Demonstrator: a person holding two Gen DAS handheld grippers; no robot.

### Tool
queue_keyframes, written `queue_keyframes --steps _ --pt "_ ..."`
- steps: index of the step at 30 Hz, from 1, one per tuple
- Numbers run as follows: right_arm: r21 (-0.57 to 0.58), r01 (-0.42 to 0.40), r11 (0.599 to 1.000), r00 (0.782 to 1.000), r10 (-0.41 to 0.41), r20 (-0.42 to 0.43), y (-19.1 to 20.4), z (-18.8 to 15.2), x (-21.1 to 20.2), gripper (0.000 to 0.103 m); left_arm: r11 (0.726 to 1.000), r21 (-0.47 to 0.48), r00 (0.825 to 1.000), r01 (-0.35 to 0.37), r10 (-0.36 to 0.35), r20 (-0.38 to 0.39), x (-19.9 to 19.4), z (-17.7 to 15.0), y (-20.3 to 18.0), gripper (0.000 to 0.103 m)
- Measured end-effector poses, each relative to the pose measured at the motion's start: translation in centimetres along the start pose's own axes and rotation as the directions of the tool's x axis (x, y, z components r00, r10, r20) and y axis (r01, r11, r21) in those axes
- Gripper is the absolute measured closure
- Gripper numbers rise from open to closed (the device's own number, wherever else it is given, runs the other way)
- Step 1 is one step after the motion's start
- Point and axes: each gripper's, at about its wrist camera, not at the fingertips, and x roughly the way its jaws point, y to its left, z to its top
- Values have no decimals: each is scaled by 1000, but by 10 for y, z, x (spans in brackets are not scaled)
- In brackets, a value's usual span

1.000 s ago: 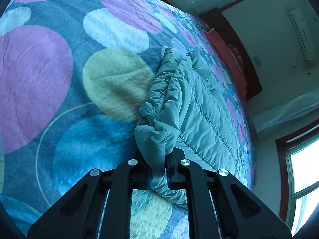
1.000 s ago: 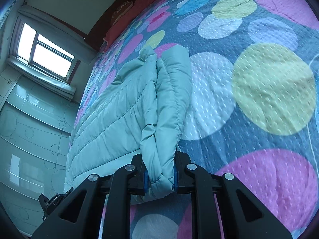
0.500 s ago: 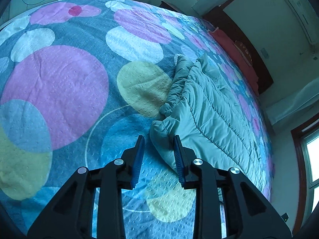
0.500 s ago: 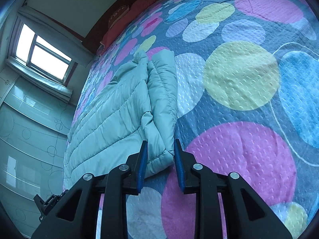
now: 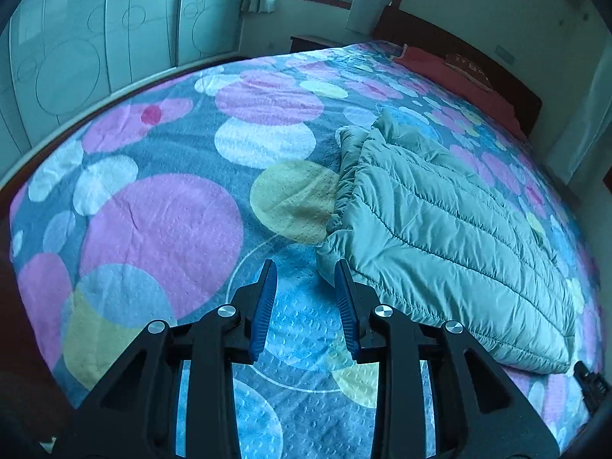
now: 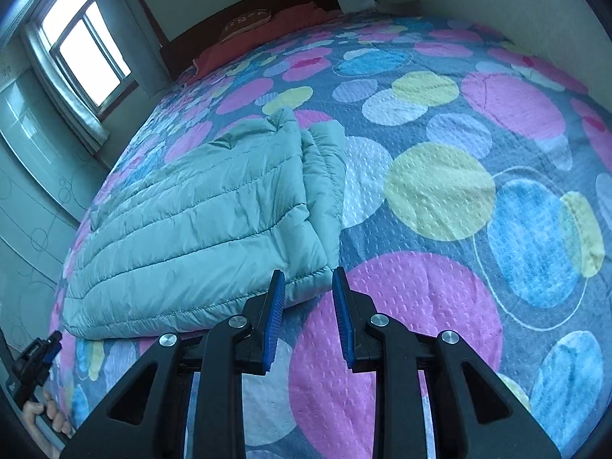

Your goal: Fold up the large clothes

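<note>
A pale green quilted jacket lies folded flat on the bed, with a folded sleeve along its edge. In the left wrist view my left gripper hovers above the bedspread just off the jacket's near corner; its jaws are opening and nothing is between them. The right wrist view shows the jacket from the other side. There my right gripper stands open above the opposite near corner, holding nothing. The left gripper's tip and a hand show at the lower left of that view.
The bedspread with big coloured circles covers the whole bed. Red bedding and a dark headboard lie at the far end. A pale wardrobe runs along one side and a window is beyond the bed.
Both grippers let go of the jacket's folded edge, opened, and lifted back away from it. The jacket now rests flat on the bed.
</note>
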Motion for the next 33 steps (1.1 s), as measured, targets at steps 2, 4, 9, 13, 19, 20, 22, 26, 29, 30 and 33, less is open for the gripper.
queue_keyframes --steps 2,4,9,13,19,20,22,26,29,30,33 --pt "-56 26 998 1000 -25 14 14 1 -2 76 999 46 1000 -14 13 21 -4 2 -8 71" --pt "-110 44 993 999 -42 26 29 3 -1 76 996 89 999 -19 17 30 -5 6 -18 66" --pt "-214 22 977 1000 -18 21 72 7 11 76 987 162 999 -15 8 41 1 13 -46 65" --pt "-277 -1 961 1000 5 15 109 12 23 76 979 205 998 -20 9 56 6 17 -66 65" --pt "-361 -17 933 999 29 26 163 21 39 76 968 247 996 -50 30 84 14 22 -82 65" --pt "-372 -16 928 999 29 29 171 22 43 76 967 250 996 -55 34 84 15 23 -83 65" --pt "-390 -13 921 999 27 32 185 24 50 76 966 251 996 -58 39 78 20 25 -85 65" --pt "-413 -6 911 999 22 34 206 28 65 76 965 255 996 -68 52 71 28 25 -85 65" --pt "-431 7 902 999 9 35 218 29 77 76 964 257 997 -71 58 58 35 25 -83 65" --pt "-436 13 900 999 2 35 221 28 80 77 964 255 997 -70 58 53 36 25 -82 65" --pt "-448 28 894 1000 -20 23 226 24 94 77 965 254 997 -74 64 48 40 24 -80 65"
